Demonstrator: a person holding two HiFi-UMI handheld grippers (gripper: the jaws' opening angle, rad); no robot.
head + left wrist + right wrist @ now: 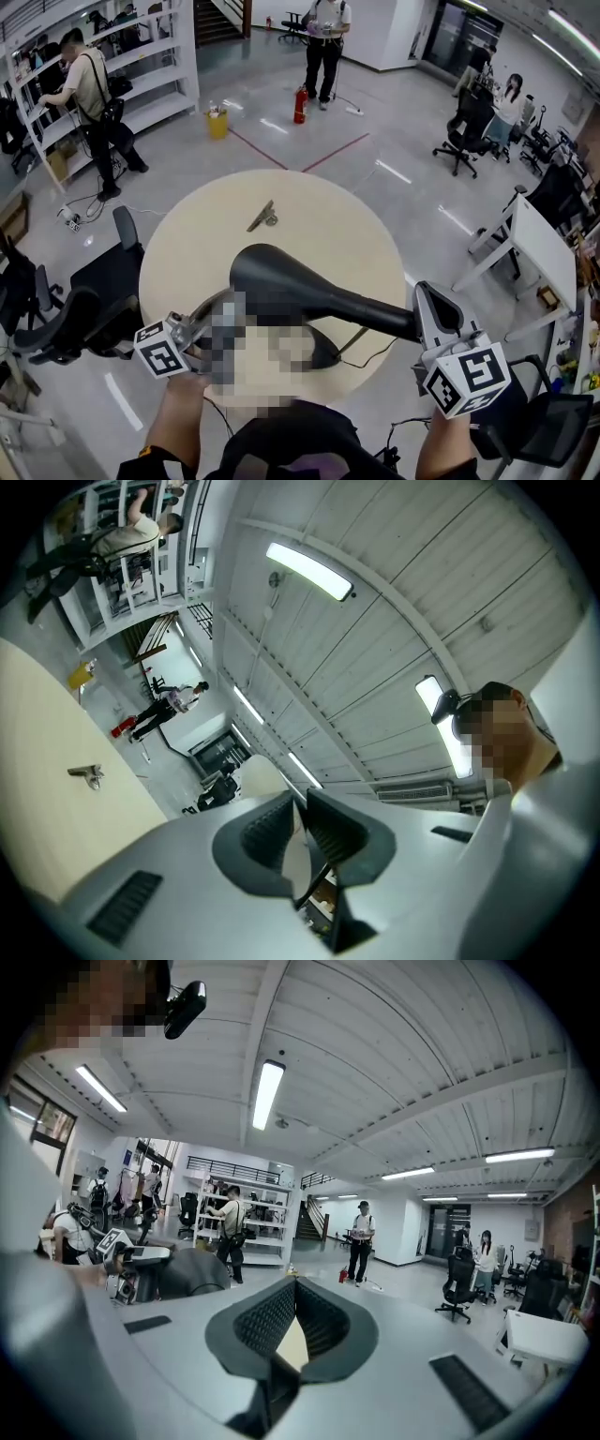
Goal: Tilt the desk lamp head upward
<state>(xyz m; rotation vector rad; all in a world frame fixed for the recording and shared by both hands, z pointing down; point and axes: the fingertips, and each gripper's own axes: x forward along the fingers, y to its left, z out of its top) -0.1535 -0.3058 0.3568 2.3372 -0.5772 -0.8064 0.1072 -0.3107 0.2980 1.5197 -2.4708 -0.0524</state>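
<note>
Lamp (281, 281): black, over the near middle of the round table (347, 216); its arm (375, 315) runs right.
Left claw (302, 803): pads a narrow slit apart, nothing between, aimed at the ceiling, beside the lamp head's left edge.
Right claw (295, 1283): tips together, empty, by the arm's right end.
Clip (262, 217): metal, on the table's far side.
Bin (217, 123): yellow, on the floor beyond; contents unclear.
</note>
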